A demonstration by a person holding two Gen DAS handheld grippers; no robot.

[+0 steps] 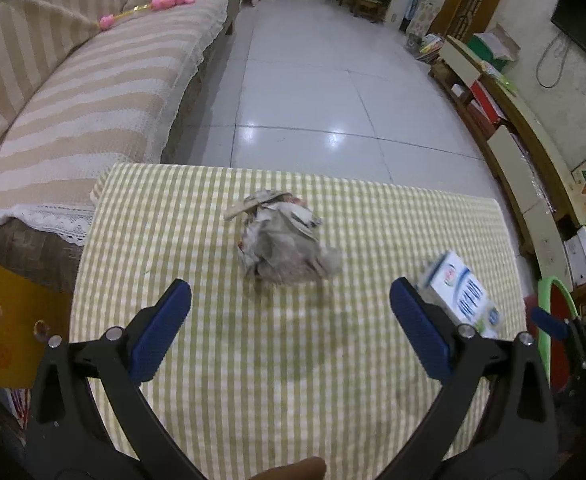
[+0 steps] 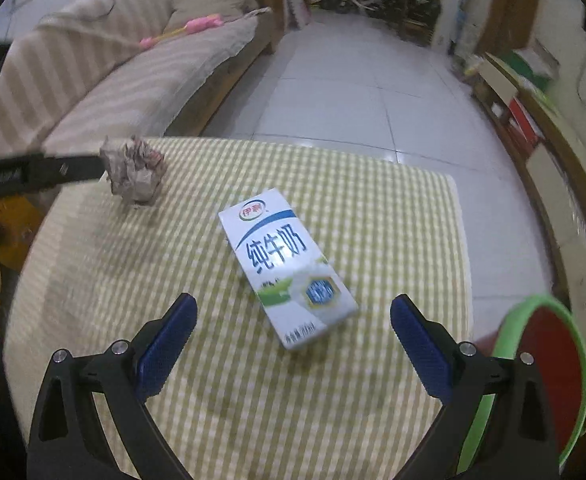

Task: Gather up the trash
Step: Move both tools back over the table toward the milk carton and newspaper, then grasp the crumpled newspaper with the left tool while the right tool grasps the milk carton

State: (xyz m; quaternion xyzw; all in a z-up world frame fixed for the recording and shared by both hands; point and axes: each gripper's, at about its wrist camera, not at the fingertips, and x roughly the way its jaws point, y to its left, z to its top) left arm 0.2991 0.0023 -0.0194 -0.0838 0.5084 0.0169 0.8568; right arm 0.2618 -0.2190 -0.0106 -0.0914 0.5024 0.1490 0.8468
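A green-checked table [image 2: 373, 208] carries the trash. A green-rimmed red basket [image 2: 549, 360] sits at its near right edge; its contents cannot be made out. The milk carton [image 2: 289, 264] lies flat mid-table, just beyond the right gripper [image 2: 293, 332], whose jaws stand wide apart, empty. The crumpled paper ball [image 1: 281, 240] rests farther left, ahead of the left gripper [image 1: 291, 312], equally spread, touching nothing.

We see a crumpled grey paper ball [image 1: 281, 240] in the middle of the left wrist frame, resting on the checked cloth. In the right wrist frame it is at the upper left. A white and blue milk carton [image 2: 289, 264] lies flat in the centre there, its printed face up, turned diagonally.
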